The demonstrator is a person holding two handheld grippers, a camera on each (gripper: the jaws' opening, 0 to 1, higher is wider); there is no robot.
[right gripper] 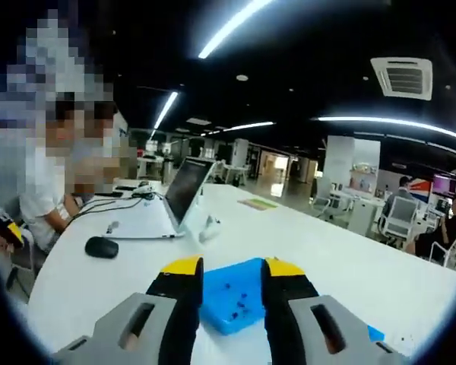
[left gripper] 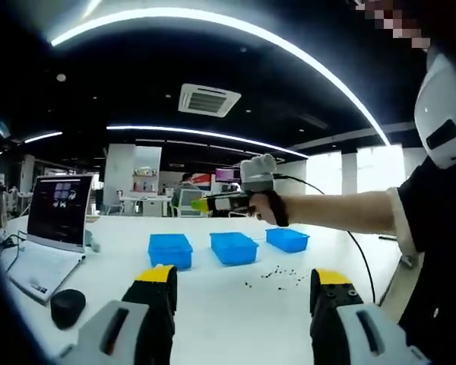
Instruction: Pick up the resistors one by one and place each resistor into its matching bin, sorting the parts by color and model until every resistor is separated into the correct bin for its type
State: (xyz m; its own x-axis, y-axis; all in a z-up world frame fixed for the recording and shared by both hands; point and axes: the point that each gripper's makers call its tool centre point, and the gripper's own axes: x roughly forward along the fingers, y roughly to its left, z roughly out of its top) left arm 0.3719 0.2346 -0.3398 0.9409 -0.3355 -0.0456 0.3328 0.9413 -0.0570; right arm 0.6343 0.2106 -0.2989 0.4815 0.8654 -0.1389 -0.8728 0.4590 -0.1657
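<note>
Three blue bins stand in a row on the white table: left bin [left gripper: 170, 249], middle bin [left gripper: 233, 247], right bin [left gripper: 287, 239]. Small dark resistors [left gripper: 277, 274] lie scattered on the table in front of them. My left gripper [left gripper: 243, 283] is low over the near table, well short of the resistors, jaws wide open and empty. A hand holds my right gripper [left gripper: 213, 203] in the air above and behind the bins. In the right gripper view, my right gripper [right gripper: 233, 268] is open above a blue bin [right gripper: 232, 300] that holds several small resistors.
An open laptop [left gripper: 57, 213] and a black mouse [left gripper: 67, 304] sit on the left side of the table; both also appear as laptop [right gripper: 184, 190] and mouse [right gripper: 101, 247]. A person sits at the table's far left end [right gripper: 42, 198]. Another bin's corner [right gripper: 374, 332] shows low right.
</note>
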